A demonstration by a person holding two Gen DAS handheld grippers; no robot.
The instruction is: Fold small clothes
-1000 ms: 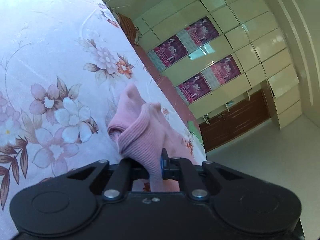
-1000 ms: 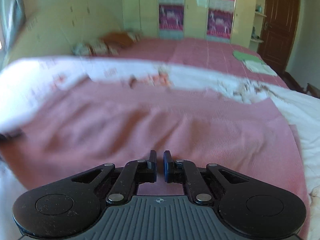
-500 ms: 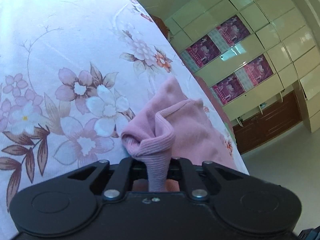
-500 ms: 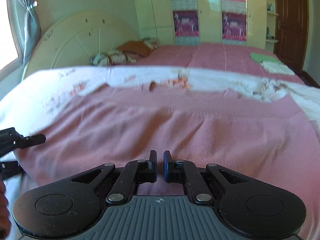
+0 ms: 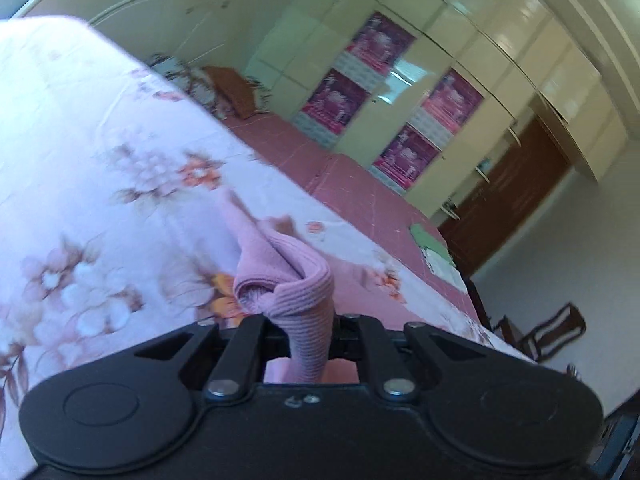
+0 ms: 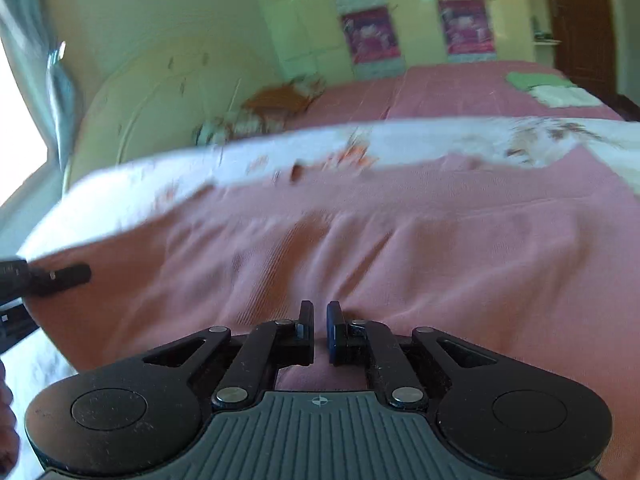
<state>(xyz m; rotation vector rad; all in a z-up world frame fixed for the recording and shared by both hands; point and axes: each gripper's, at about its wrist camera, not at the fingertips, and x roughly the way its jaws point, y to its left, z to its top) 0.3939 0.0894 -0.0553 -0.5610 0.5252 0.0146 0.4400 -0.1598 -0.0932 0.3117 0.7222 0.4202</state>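
As I look along my left gripper (image 5: 308, 336), the floral bedsheet (image 5: 100, 208) that filled the view a second ago has slid down and left, and the wardrobe (image 5: 400, 92) and door now take up most of the frame, so this hand has lifted and rolled. The jaws are squeezed tight on a ribbed hem of the pink garment (image 5: 296, 288), as they were a second ago. The fabric bunches into a curled, rope-like fold just ahead of the fingers and trails away forward over the sheet. I judge that I am carrying this edge up and over for a fold.

From my right gripper (image 6: 319, 334), the pink garment (image 6: 360, 248) now lies spread wide ahead of and beneath the fingers, with soft ripples running toward them and its far edge against the floral sheet (image 6: 400, 140). The jaws stand nearly closed with a thin slit between the pads; cloth reaches under them, but I cannot tell whether any is pinched. Far to the left, the left gripper's black tip (image 6: 60, 276) has come into view at the garment's edge, closer in than half a second ago, so the two ends seem to be converging.
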